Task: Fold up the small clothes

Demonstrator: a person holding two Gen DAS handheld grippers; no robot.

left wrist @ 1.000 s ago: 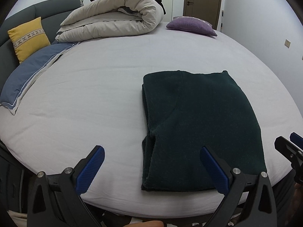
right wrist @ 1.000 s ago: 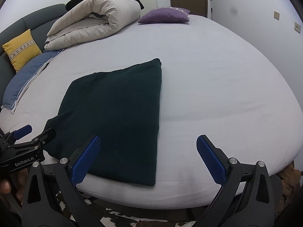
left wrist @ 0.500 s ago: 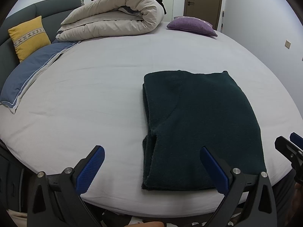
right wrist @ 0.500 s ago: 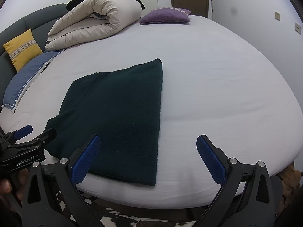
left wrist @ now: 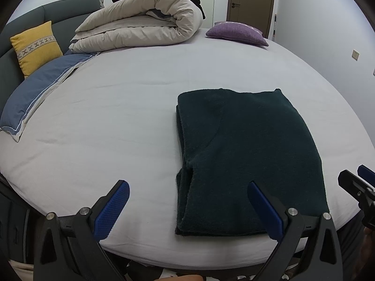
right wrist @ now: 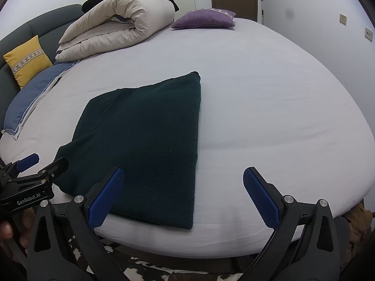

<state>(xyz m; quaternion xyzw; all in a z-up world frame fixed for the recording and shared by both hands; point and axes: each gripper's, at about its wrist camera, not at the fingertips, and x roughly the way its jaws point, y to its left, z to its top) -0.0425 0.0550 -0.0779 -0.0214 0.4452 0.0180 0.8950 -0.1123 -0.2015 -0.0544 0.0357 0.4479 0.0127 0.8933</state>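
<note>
A dark green knitted garment (left wrist: 246, 154) lies folded into a flat rectangle near the front edge of the white bed (left wrist: 117, 117); it also shows in the right wrist view (right wrist: 145, 140). My left gripper (left wrist: 187, 201) is open and empty, held just in front of the garment's near left corner. My right gripper (right wrist: 184, 189) is open and empty, in front of the garment's near right corner. Each gripper shows at the edge of the other's view: the right gripper (left wrist: 358, 182) and the left gripper (right wrist: 35, 164).
A rolled beige duvet (left wrist: 140, 30) and a purple cushion (left wrist: 236, 32) lie at the far side of the bed. A blue pillow (left wrist: 39, 93) and a yellow cushion (left wrist: 35, 46) sit at the left by the grey headboard. A brown door (left wrist: 250, 2) is beyond.
Both grippers stay open and nearly still. The views have shifted very slightly; the garment has not moved.
</note>
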